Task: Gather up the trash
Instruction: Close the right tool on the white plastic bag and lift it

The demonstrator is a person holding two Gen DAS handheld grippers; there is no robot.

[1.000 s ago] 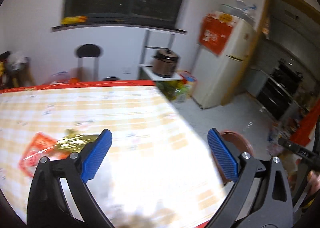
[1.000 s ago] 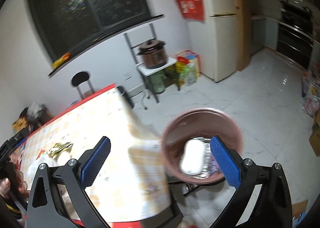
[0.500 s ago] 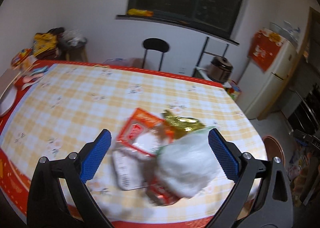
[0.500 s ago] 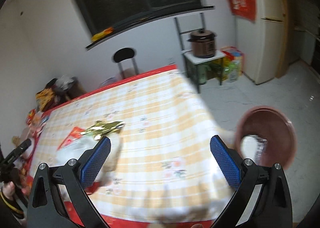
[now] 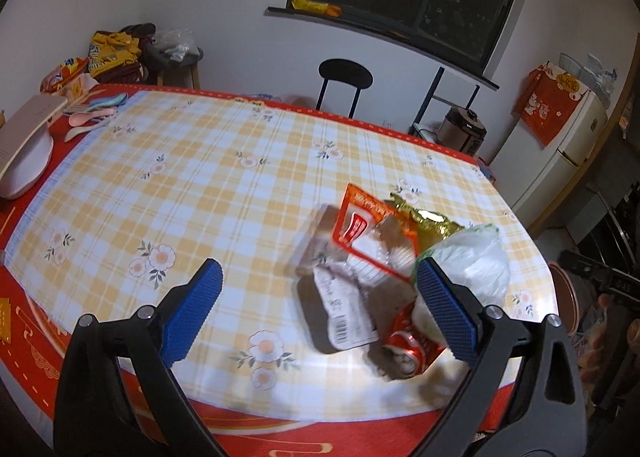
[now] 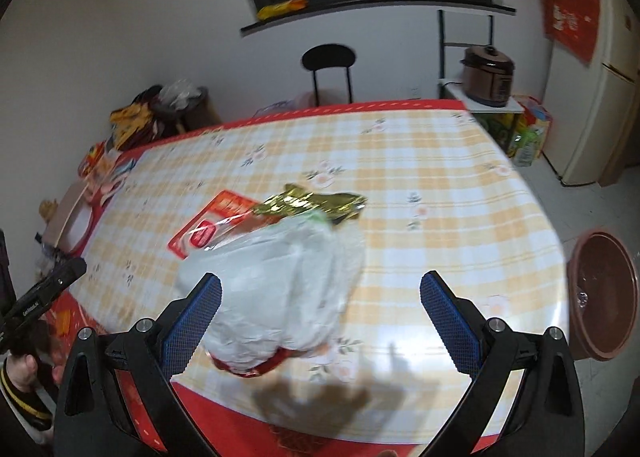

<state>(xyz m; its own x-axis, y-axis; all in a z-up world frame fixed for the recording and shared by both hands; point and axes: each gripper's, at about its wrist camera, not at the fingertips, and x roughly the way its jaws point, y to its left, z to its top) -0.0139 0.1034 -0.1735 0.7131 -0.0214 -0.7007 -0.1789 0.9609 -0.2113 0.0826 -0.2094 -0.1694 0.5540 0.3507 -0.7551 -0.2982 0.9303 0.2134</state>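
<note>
Trash (image 5: 384,257) is seen heaped near the table's right-hand end, and nothing of it is held. The left gripper (image 5: 318,311) is spread wide above the checked tablecloth (image 5: 200,185), its right blue pad just in front of the white plastic bag (image 5: 474,261). A crushed red can (image 5: 412,345) lies on its side at the near end of the heap, its open top turned toward the camera. The red-and-clear wrapper (image 5: 370,233) is laid with its long axis running away from the camera and leftward, a gold foil packet (image 5: 426,219) just behind it. The right gripper (image 6: 320,315) is likewise held wide open over the bag (image 6: 280,293). The gold packet (image 6: 316,203) is stretched crosswise beyond it. A brown basin (image 6: 604,295) stands beside the table edge.
</note>
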